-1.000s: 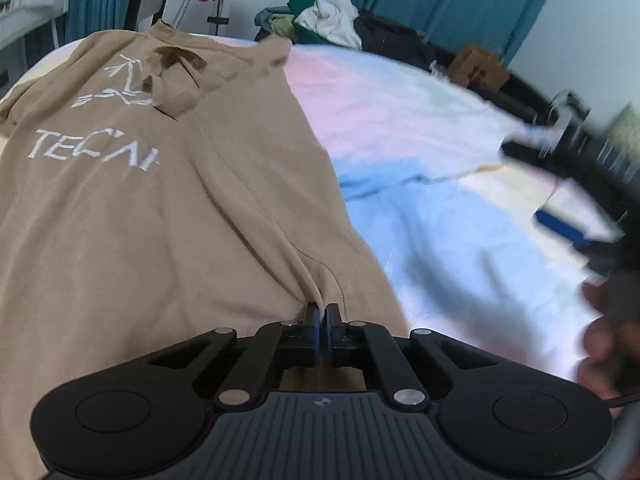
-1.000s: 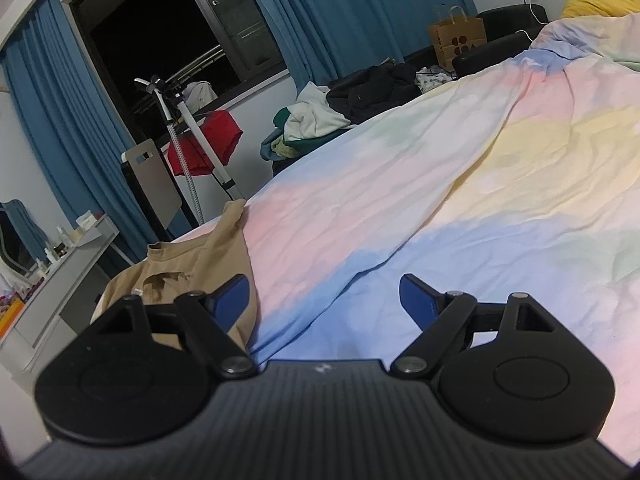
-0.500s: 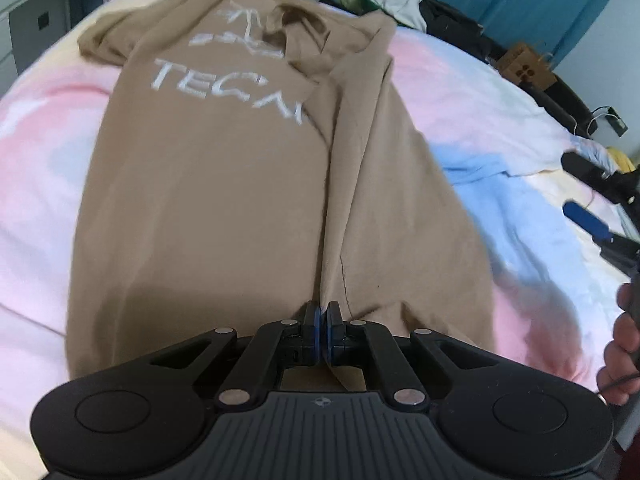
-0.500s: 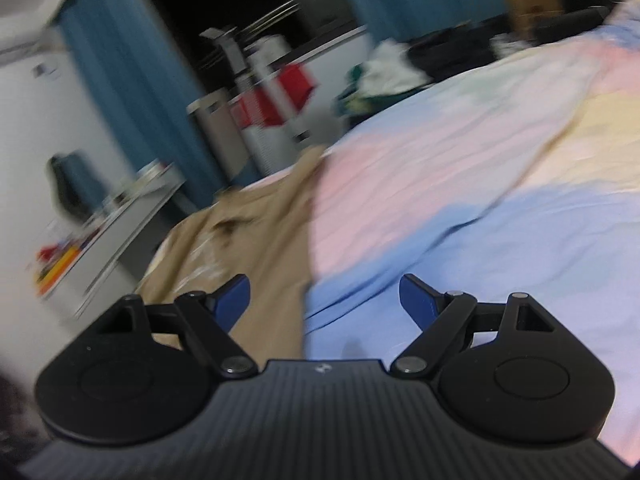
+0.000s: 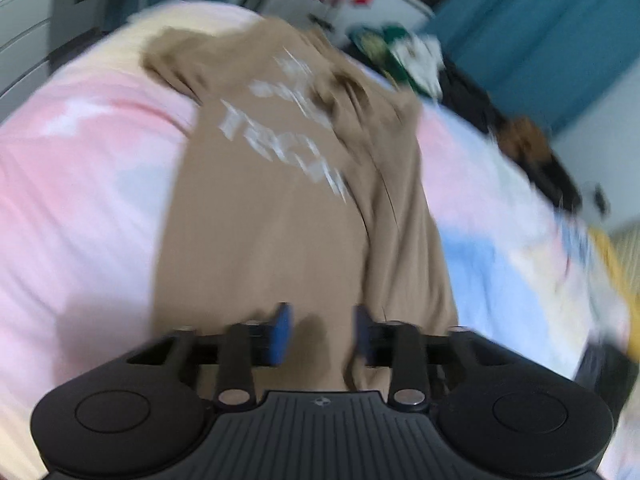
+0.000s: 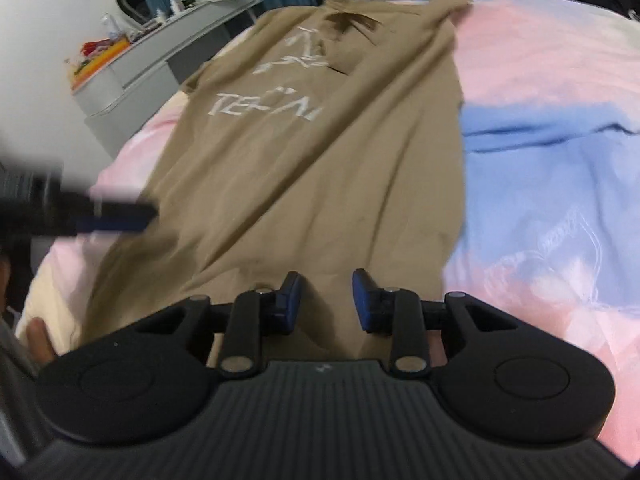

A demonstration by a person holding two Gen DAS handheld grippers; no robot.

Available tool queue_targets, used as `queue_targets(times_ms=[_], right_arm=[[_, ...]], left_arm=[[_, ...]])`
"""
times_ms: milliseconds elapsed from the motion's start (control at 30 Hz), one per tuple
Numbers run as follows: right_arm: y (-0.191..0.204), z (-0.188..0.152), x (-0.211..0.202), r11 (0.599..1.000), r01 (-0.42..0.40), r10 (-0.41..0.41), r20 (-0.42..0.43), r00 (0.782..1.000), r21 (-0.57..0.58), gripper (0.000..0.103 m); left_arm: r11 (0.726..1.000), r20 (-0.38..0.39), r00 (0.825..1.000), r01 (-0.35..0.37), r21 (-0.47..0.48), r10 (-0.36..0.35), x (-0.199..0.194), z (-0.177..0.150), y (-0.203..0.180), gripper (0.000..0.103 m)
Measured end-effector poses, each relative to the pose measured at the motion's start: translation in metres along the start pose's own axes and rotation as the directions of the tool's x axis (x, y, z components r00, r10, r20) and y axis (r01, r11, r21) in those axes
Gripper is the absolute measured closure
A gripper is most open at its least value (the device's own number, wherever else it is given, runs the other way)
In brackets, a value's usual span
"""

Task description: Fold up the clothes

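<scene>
A tan T-shirt with white lettering lies flat on the bed, collar at the far end; its right side is folded over along the length. It also shows in the right wrist view. My left gripper is open over the shirt's near hem, with nothing between the fingers. It shows blurred at the left of the right wrist view. My right gripper is open and empty, just above the near hem.
The bed's pastel pink and blue cover spreads around the shirt. A grey dresser with small items stands far left. A heap of clothes lies beyond the bed, in front of blue curtains.
My left gripper has opened and let go of the shirt's hem fold. My right gripper has swung left from the bare bedcover to over the shirt's near hem.
</scene>
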State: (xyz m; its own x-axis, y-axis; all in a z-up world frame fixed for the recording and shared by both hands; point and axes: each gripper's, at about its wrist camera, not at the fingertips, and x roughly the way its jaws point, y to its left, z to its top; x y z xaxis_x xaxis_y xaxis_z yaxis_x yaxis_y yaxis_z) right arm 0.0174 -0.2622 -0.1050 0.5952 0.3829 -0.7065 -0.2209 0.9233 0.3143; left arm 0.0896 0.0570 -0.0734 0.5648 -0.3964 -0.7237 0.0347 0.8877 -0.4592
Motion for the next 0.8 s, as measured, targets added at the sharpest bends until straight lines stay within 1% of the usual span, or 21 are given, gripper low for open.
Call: queue_targets(times_ms=[33,67,100,167,200,267,300,400,500,533,600,633,667,700,733,767,800], right_arm=[[0.001,0.001,-0.003,1.0,-0.014,0.014,0.009,1.0,0.008,0.071],[0.0,0.002,-0.005,1.0,-0.023,0.023,0.026,0.999,0.011,0.071],[0.0,0.004,-0.008,0.999,-0.031,0.031,0.043,0.999,0.015,0.07],[-0.004,0.008,-0.006,0.999,-0.034,0.032,0.067,0.997,0.033,0.07],[-0.007,0.011,-0.006,0.998,-0.041,0.037,0.075,0.996,0.056,0.07],[-0.015,0.012,-0.003,0.994,-0.052,0.043,0.09,0.995,0.098,0.07],[-0.019,0.014,0.001,0.991,-0.057,0.046,0.095,0.994,0.117,0.07],[-0.03,0.018,0.012,0.983,-0.076,0.061,0.097,0.993,0.166,0.07],[-0.037,0.021,0.02,0.976,-0.102,0.082,0.109,0.991,0.193,0.07],[-0.039,0.022,0.022,0.974,-0.109,0.088,0.115,0.99,0.197,0.07],[-0.042,0.023,0.025,0.97,-0.123,0.098,0.126,0.987,0.209,0.07],[-0.044,0.024,0.027,0.969,-0.129,0.101,0.137,0.985,0.212,0.073],[-0.046,0.025,0.028,0.967,-0.135,0.105,0.147,0.984,0.214,0.073],[-0.047,0.026,0.03,0.967,-0.139,0.108,0.152,0.982,0.213,0.073],[-0.048,0.028,0.033,0.966,-0.144,0.111,0.156,0.981,0.216,0.073],[-0.049,0.029,0.035,0.965,-0.148,0.114,0.16,0.98,0.218,0.073],[-0.05,0.03,0.037,0.962,-0.155,0.119,0.163,0.979,0.225,0.073]], left_arm=[[1.0,0.012,1.0,0.004,-0.018,-0.004,-0.003,0.005,0.004,0.044],[0.999,0.024,1.0,0.009,-0.036,-0.008,-0.007,0.01,0.009,0.043],[0.997,0.07,0.997,-0.023,-0.075,0.029,-0.006,0.024,0.018,0.043],[0.983,0.163,0.981,-0.081,-0.162,0.108,-0.001,0.049,0.038,0.04],[0.974,0.181,0.977,-0.072,-0.216,0.113,0.008,0.061,0.05,0.04],[0.945,0.216,0.968,-0.05,-0.323,0.125,0.026,0.086,0.075,0.04],[0.925,0.215,0.97,-0.026,-0.379,0.115,0.038,0.096,0.089,0.04],[0.869,0.214,0.974,0.045,-0.492,0.071,0.078,0.116,0.12,0.042],[0.853,0.25,0.967,0.089,-0.515,0.05,0.106,0.126,0.133,0.043],[0.847,0.262,0.964,0.103,-0.522,0.044,0.115,0.129,0.137,0.045],[0.847,0.322,0.944,0.117,-0.519,0.067,0.124,0.134,0.139,0.056],[0.84,0.355,0.931,0.123,-0.528,0.086,0.125,0.135,0.142,0.067],[0.826,0.378,0.921,0.141,-0.546,0.093,0.127,0.135,0.148,0.079],[0.811,0.401,0.911,0.159,-0.563,0.099,0.128,0.135,0.154,0.087],[0.796,0.423,0.9,0.178,-0.579,0.107,0.13,0.135,0.161,0.093],[0.799,0.432,0.895,0.177,-0.575,0.114,0.128,0.138,0.162,0.098],[0.802,0.442,0.889,0.175,-0.572,0.12,0.126,0.141,0.163,0.098]])
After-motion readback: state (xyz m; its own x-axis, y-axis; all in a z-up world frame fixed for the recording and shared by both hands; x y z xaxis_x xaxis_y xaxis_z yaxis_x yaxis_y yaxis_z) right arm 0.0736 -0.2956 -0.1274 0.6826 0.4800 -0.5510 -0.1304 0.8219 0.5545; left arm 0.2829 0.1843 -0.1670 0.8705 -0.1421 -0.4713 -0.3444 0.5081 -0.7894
